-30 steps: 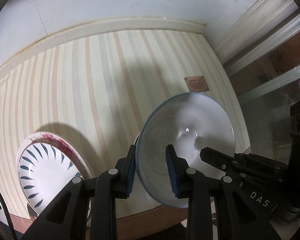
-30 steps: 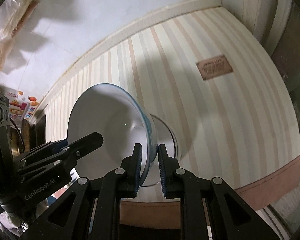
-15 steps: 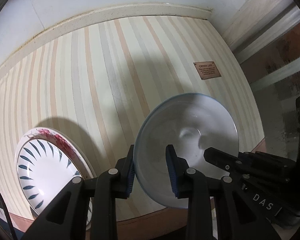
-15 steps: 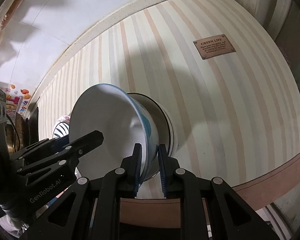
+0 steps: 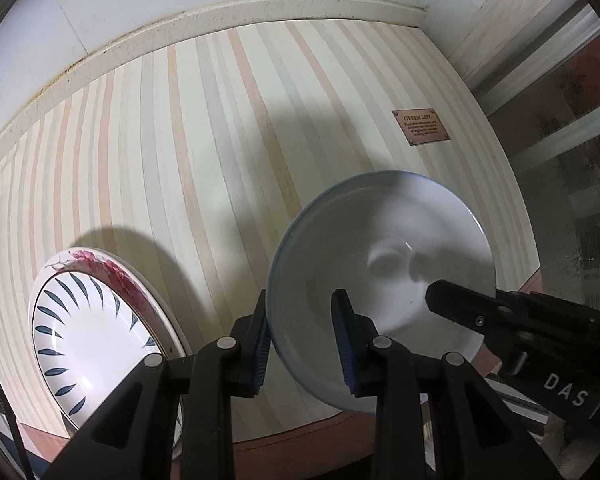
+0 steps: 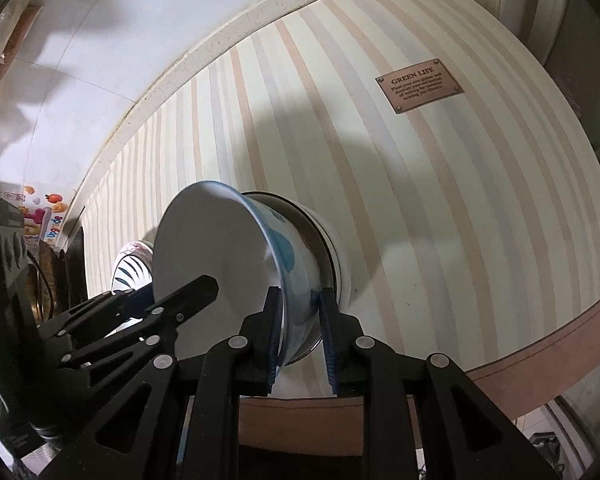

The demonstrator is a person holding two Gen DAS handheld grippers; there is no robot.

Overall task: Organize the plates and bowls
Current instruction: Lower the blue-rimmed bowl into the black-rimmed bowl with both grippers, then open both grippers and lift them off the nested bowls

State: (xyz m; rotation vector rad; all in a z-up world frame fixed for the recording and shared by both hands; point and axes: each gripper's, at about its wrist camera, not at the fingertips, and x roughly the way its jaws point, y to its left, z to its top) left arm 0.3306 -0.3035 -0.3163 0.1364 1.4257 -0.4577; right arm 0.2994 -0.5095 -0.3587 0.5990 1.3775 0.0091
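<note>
plate [image 5: 88, 336] cut by the tool arms, bowl [image 5: 380, 280] rim blurred — perhaps moving

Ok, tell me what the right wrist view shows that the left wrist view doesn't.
Only the right wrist view shows the metal bowl that the blue-rimmed bowl is nested in, and its blue outer pattern. Only the left wrist view shows that bowl's inside and the leaf-pattern plate stacked on a floral plate. Both show the bowl's rim between both grippers' fingers, the right gripper opening, and the striped mat with its brown label.
</note>
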